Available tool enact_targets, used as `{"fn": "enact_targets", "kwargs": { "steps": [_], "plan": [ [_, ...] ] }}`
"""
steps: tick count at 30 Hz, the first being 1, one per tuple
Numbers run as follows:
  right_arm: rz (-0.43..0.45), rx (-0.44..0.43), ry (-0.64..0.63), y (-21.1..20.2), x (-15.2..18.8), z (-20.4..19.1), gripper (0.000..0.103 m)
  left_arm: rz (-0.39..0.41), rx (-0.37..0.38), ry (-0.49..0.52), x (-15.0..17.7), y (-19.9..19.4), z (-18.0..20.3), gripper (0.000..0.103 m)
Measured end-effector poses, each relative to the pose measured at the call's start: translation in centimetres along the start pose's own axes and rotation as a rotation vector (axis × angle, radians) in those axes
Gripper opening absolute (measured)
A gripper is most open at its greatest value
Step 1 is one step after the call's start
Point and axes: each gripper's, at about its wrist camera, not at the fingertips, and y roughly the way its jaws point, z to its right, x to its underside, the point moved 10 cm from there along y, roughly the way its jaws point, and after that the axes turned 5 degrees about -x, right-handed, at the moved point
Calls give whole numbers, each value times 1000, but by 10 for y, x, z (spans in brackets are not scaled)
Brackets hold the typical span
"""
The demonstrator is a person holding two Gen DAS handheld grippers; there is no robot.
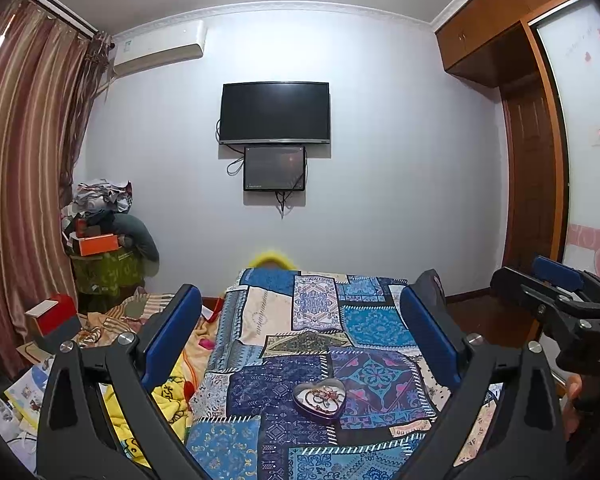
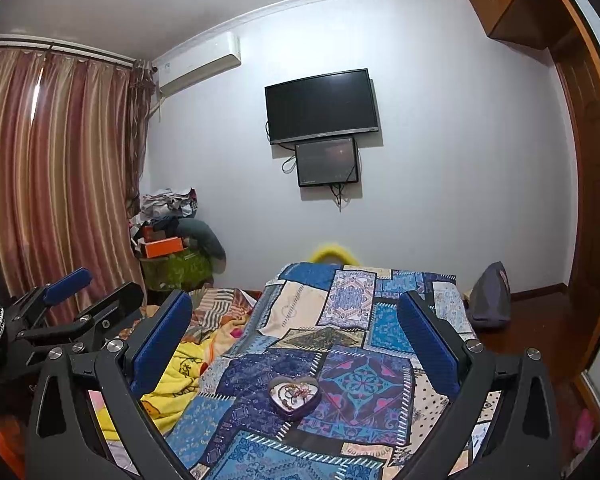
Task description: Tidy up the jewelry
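Note:
A heart-shaped tin (image 1: 319, 399) holding tangled jewelry lies on the blue patchwork bedspread (image 1: 296, 332). It also shows in the right wrist view (image 2: 294, 394). My left gripper (image 1: 300, 300) is open and empty, held above and short of the tin. My right gripper (image 2: 296, 304) is open and empty too, at about the same height. The right gripper also shows at the right edge of the left wrist view (image 1: 556, 292), and the left gripper at the left of the right wrist view (image 2: 80, 292).
A yellow blanket (image 2: 180, 372) lies bunched on the bed left of the spread. Boxes and clothes (image 1: 100, 236) are piled in the far left corner by the curtains. A dark bag (image 2: 490, 296) sits right of the bed. A TV (image 1: 275, 113) hangs on the far wall.

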Motion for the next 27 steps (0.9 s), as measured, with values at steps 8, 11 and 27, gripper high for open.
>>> {"fn": "enact_targets", "kwargs": {
  "steps": [8, 11, 27],
  "plan": [
    [-6, -4, 4, -1, -1, -1, 102, -5, -4, -3, 1, 3, -1, 102],
    [-13, -5, 6, 0, 1, 0, 102, -10, -1, -6, 2, 5, -1, 102],
    [-38, -2, 14, 2, 1, 3, 102, -38, 19, -16, 10, 14, 2, 103]
  ]
}}
